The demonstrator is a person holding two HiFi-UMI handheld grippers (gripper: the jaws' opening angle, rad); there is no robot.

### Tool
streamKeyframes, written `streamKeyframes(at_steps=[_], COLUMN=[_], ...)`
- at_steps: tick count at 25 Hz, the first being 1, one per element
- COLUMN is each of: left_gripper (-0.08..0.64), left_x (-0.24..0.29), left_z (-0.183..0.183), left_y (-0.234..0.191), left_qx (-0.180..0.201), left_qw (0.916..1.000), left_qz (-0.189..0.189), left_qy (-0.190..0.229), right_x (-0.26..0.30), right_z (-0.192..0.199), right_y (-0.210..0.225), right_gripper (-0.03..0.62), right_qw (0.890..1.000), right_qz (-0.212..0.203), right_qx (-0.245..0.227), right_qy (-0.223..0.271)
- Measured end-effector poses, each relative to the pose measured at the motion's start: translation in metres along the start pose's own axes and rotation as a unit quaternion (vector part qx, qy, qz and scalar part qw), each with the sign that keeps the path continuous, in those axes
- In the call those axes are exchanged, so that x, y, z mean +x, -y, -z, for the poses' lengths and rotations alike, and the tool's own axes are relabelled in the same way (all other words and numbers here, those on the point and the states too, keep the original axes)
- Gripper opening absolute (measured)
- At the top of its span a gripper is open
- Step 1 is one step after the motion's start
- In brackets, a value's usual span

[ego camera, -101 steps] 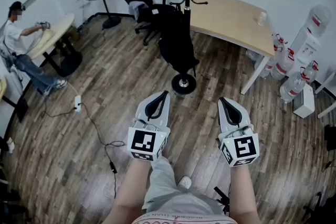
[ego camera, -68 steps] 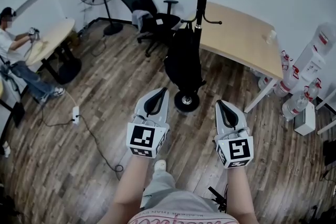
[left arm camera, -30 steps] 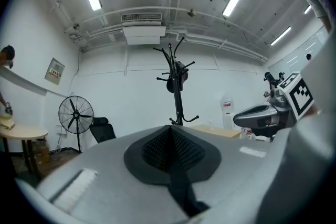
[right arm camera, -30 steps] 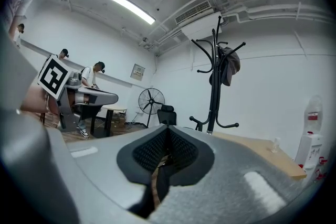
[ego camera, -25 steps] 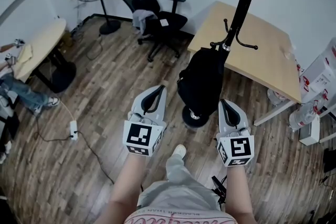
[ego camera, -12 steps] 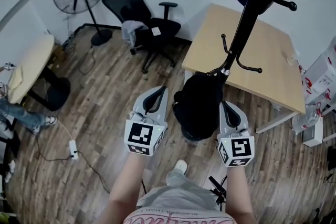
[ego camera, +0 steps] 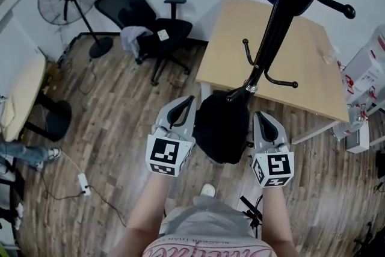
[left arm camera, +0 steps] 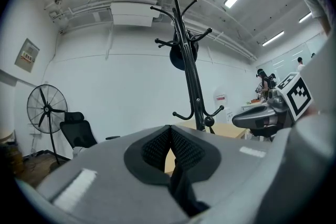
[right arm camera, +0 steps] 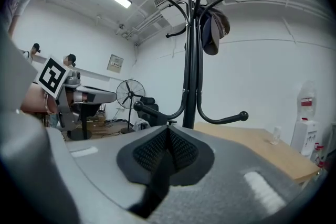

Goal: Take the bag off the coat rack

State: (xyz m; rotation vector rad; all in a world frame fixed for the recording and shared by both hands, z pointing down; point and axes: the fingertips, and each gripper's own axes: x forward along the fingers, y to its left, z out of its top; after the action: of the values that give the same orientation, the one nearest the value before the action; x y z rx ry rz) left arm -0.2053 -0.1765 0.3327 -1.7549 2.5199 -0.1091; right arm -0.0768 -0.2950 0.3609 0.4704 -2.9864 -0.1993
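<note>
A black bag [ego camera: 221, 126] hangs low on the black coat rack [ego camera: 274, 27], just under its lower hooks. In the head view my left gripper [ego camera: 183, 106] is shut beside the bag's left edge. On the bag's right side, my right gripper [ego camera: 262, 119] is also shut. Neither holds anything, and I cannot tell whether they touch the bag. The left gripper view shows the coat rack [left arm camera: 191, 81] ahead past the closed left gripper [left arm camera: 170, 136]. The right gripper view has the coat rack [right arm camera: 191, 60] close ahead of the shut right gripper [right arm camera: 168, 139], with a dark cap [right arm camera: 212, 31] on top.
A wooden desk [ego camera: 301, 63] stands right behind the rack. A black office chair [ego camera: 138, 15] and a standing fan [ego camera: 63, 0] are at the back left. A round table [ego camera: 21, 93] and a cable with a power strip [ego camera: 81, 183] lie left. Water bottles [ego camera: 367, 69] stand at the right.
Over the earlier frames the rack and bag have come much closer. Both grippers, shut throughout, have moved forward and now flank the bag on either side.
</note>
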Motion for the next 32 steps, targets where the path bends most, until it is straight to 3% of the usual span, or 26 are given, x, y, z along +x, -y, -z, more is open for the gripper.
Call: streamKeyframes(at_steps=[6, 12, 20, 26, 32], left_gripper=[0.015, 0.021, 0.069, 0.221, 0.376], left_x=[0.018, 0.037, 0.061, 0.072, 0.081], left_z=[0.001, 0.006, 0.008, 0.008, 0.016], left_y=[0.001, 0.002, -0.003, -0.002, 0.004], left_qx=[0.001, -0.004, 0.003, -0.004, -0.010], left_qw=[0.9998, 0.9980, 0.9871, 0.9742, 0.9570], left_qz=[0.020, 0.062, 0.160, 0.225, 0.290], left_qy=[0.002, 0.006, 0.011, 0.012, 0.005], right_x=[0.002, 0.000, 0.001, -0.004, -0.005], right_z=[-0.001, 0.002, 0.000, -0.003, -0.002], right_y=[0.009, 0.014, 0.002, -0.001, -0.005], right_gripper=[0.010, 0.122, 0.271, 0.407, 0.449], right_qw=[1.000, 0.998, 0.991, 0.979, 0.969], right_qz=[0.023, 0.057, 0.120, 0.190, 0.236], right_qx=[0.014, 0.031, 0.060, 0.075, 0.078], right_qy=[0.005, 0.003, 0.011, 0.014, 0.009])
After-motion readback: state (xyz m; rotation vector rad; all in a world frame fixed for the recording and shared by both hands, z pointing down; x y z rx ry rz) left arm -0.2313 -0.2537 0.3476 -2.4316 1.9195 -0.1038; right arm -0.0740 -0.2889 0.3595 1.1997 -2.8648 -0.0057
